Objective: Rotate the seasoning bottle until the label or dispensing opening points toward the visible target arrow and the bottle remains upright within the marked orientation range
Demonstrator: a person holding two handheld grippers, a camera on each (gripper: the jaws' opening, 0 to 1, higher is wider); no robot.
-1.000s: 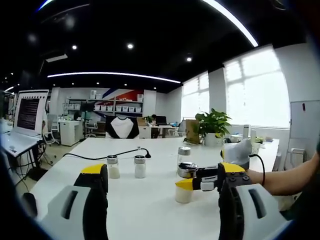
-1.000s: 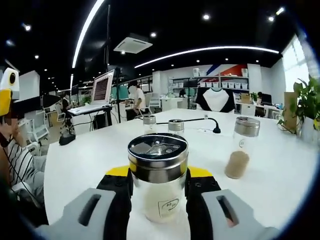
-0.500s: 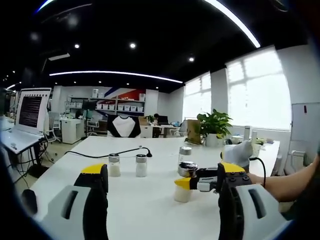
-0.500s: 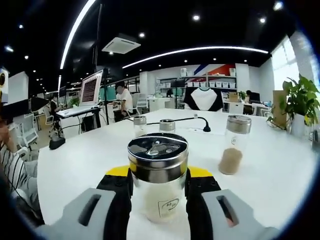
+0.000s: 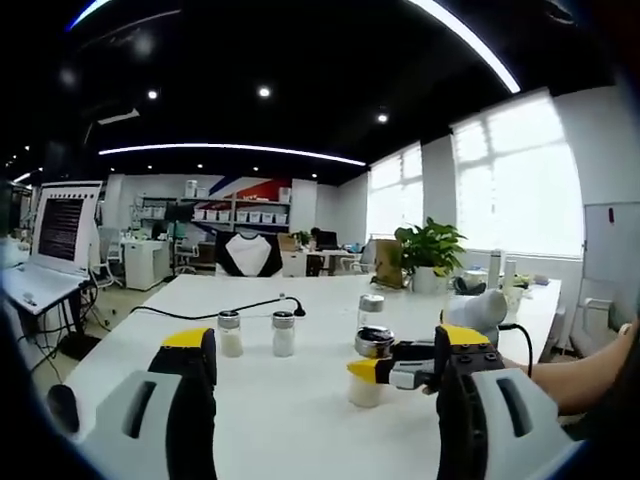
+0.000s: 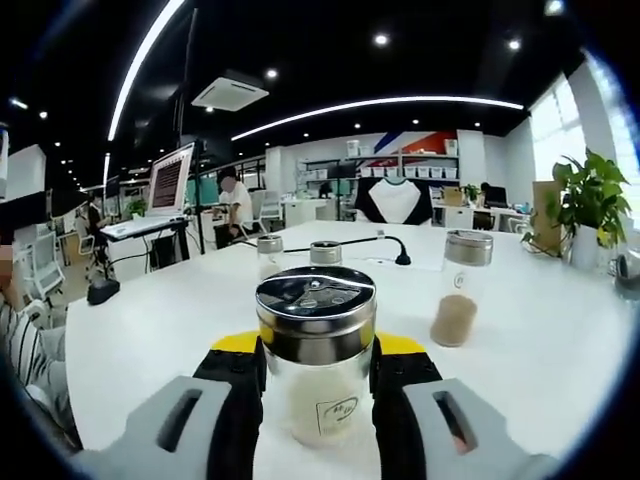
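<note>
Right gripper view's backdrop slides left vs a sec ago: right gripper (image 6: 316, 385) turning, clamped on seasoning bottle (image 6: 316, 352), upright, frame center. Left gripper (image 5: 325, 400) wide, empty. Arrow prob. hidden.

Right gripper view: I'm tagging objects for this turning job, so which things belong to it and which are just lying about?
In the job:
- held bottle
- right gripper, shut on it
- table under it

Lying about:
- brown-filled bottle
- two small shakers
- black cable
- plant
- left gripper, open, holding nothing
</note>
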